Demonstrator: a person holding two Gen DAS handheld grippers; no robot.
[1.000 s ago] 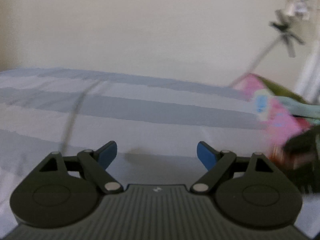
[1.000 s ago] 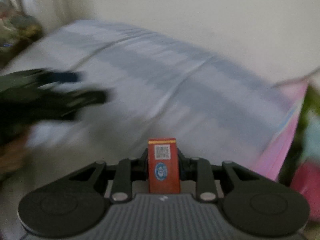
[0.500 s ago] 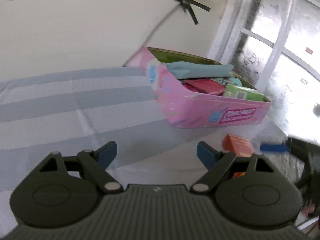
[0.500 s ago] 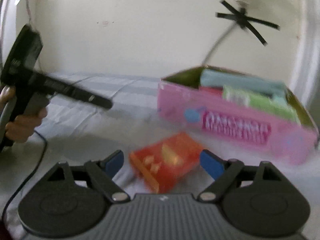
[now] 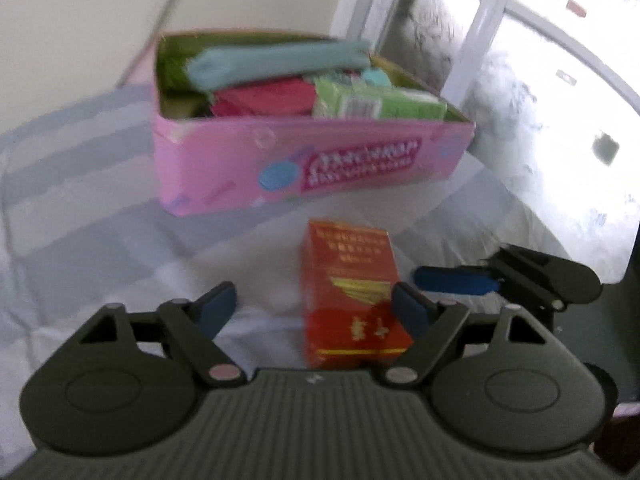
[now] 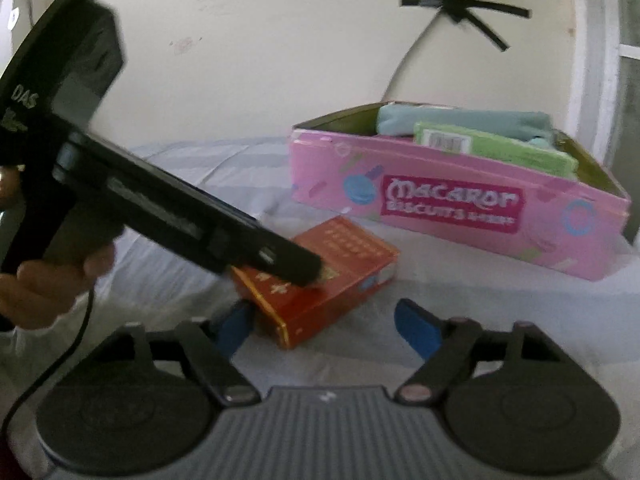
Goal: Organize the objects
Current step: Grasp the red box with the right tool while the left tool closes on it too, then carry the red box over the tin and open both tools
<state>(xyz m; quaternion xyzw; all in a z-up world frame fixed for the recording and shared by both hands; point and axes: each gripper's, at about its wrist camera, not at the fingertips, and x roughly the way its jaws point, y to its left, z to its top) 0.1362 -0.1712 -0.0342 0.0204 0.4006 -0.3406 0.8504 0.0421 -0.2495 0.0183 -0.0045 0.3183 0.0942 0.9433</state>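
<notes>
the red box (image 6: pixel 320 280) lies flat on the striped bed sheet (image 5: pixel 80 208), just in front of the pink macaron biscuit box (image 6: pixel 452 208), no longer clamped upright in the right gripper (image 6: pixel 324 328) as it was a second ago. the right gripper's jaws are closing, with a near corner of the red box between the blue pads; no pad visibly presses on it. the left gripper (image 5: pixel 312 308) now faces the pink box instead of bare bed and wall; its jaws are closing, the red box (image 5: pixel 352 292) close against the right-hand pad, contact unclear through blur. from the right wrist view, the left gripper's tip reaches over the red box's top. the pink box holds teal (image 5: pixel 280 60), red (image 5: pixel 264 100) and green packets (image 5: pixel 380 104).
</notes>
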